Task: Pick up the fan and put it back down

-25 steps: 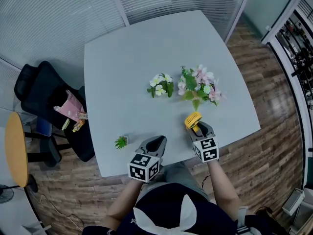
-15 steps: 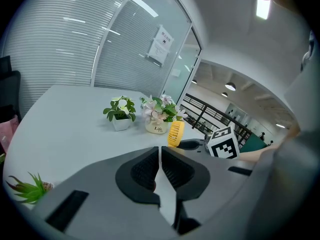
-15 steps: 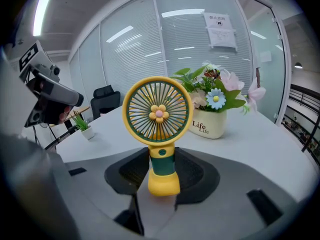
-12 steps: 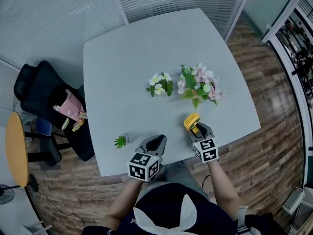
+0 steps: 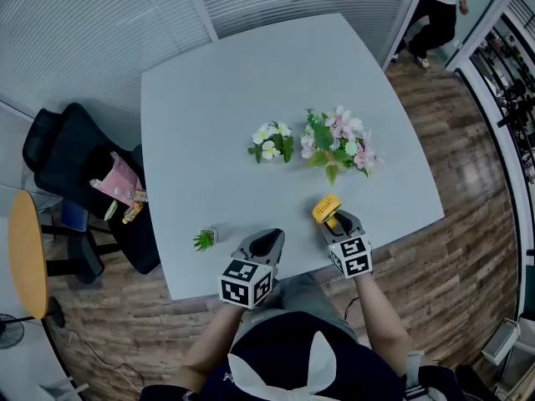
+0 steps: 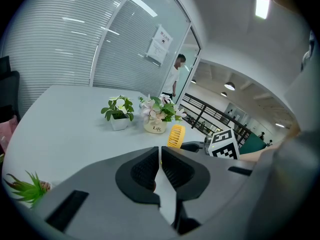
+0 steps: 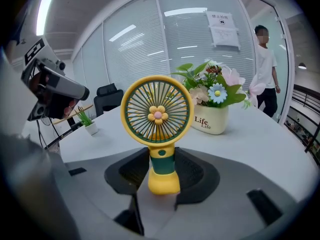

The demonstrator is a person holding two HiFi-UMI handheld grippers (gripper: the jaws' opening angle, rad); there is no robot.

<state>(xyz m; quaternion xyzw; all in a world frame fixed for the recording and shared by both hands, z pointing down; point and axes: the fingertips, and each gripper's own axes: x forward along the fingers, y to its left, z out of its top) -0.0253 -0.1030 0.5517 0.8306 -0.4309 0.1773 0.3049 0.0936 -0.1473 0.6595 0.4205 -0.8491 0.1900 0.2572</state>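
While the right gripper (image 7: pixel 161 168) clasped the yellow fan (image 7: pixel 157 115) by its green handle, the fan stood upright near the front edge of the grey table (image 5: pixel 217 115), before the flower pot (image 7: pixel 209 120). The left gripper (image 6: pixel 160 155) was nearby, its jaws pressed together with nothing between them.

Pale grey surface (image 5: pixel 234 90) on a wood-plank floor (image 5: pixel 476 249), with striped glass walls (image 5: pixel 92 32) running from 10 to 1 o'clock. Black office chair (image 5: pixel 67 165) sits at 9 o'clock, a round wooden table (image 5: pixel 25 253) just beyond it, strip lights (image 7: pixel 44 9) overhead.
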